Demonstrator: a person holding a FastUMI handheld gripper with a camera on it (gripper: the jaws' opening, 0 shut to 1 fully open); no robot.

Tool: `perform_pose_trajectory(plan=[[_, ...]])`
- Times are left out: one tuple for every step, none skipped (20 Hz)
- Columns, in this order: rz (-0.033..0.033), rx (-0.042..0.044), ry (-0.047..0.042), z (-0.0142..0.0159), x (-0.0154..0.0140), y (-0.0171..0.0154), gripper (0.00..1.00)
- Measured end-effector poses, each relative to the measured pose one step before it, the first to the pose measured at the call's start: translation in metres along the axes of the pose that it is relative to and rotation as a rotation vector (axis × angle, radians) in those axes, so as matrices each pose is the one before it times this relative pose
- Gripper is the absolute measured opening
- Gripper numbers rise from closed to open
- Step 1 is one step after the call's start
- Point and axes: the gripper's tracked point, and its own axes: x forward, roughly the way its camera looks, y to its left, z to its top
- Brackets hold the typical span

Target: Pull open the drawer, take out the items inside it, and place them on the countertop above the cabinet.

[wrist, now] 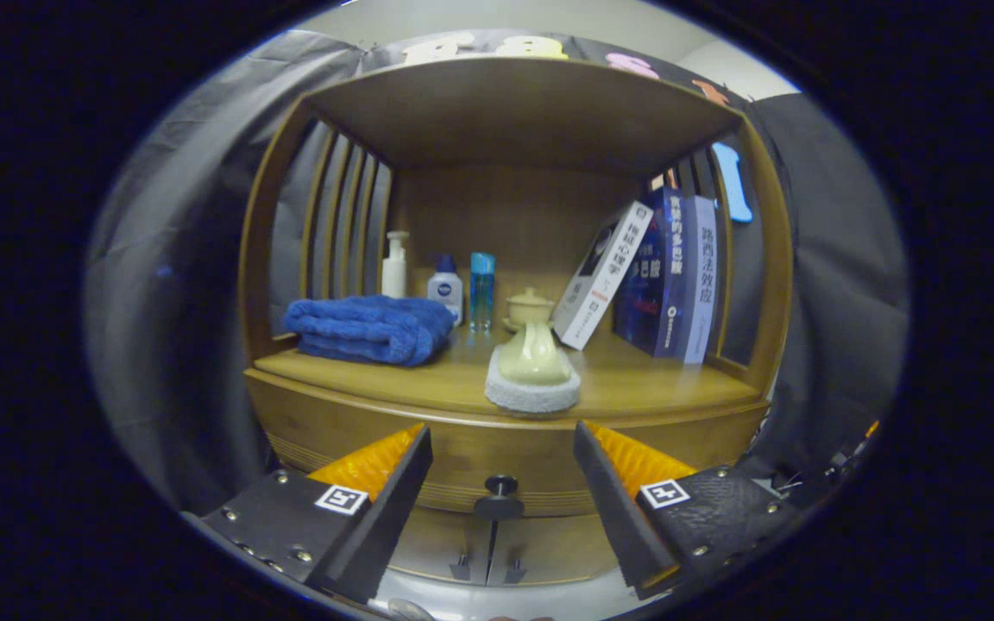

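So the tool [501, 483] has its fingers spread wide apart, gripping nothing, with the drawer [497, 448] knob [500, 487] sitting right between them, apparently untouched. Drawer looks closed, though the fisheye warps things. On the counter [635, 384] above, at 12 o'clock from the fingers, there's a pale vase [533, 355] on a gray pad [531, 395]. Blue towel [369, 328] off at 10 o'clock, bottles [445, 285] behind it, leaning books [652, 276] around 1 o'clock.
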Motion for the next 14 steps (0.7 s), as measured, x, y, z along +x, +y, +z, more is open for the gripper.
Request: perform_pose_trajectory(plan=[[0.00186, 0.00076, -0.01898, 0.01161, -0.01294, -0.00625, 0.98], [-0.00197, 0.00109, -0.02525, 0.01321, -0.01349, -0.00786, 0.97], [-0.00663, -0.00331, -0.02557, 0.01334, -0.01337, -0.00901, 0.97], [-0.00848, -0.00694, -0.02256, 0.01361, -0.01248, -0.01175, 0.97], [-0.00829, -0.00596, -0.01633, 0.01162, -0.01243, -0.01089, 0.96], [-0.00688, -0.00452, -0.00896, 0.01051, -0.01353, -0.01073, 0.96], [-0.01034, -0.00280, -0.01519, 0.01222, -0.01496, -0.00769, 0.96], [-0.01365, 0.00050, -0.01583, 0.01104, -0.01044, -0.01196, 0.96], [-0.01280, 0.00121, -0.01222, 0.01024, -0.01084, -0.01168, 0.96], [-0.01718, 0.00409, -0.00953, 0.00788, -0.00945, -0.01211, 0.96], [-0.01730, 0.00543, -0.01038, 0.00847, -0.00905, -0.01209, 0.96], [-0.01835, 0.00450, -0.01167, 0.00715, -0.00750, -0.01192, 0.96], [-0.02084, -0.00112, -0.01278, 0.00682, -0.00694, -0.01223, 0.96], [-0.02387, -0.00822, -0.00846, 0.00409, -0.00673, -0.01352, 0.96]])
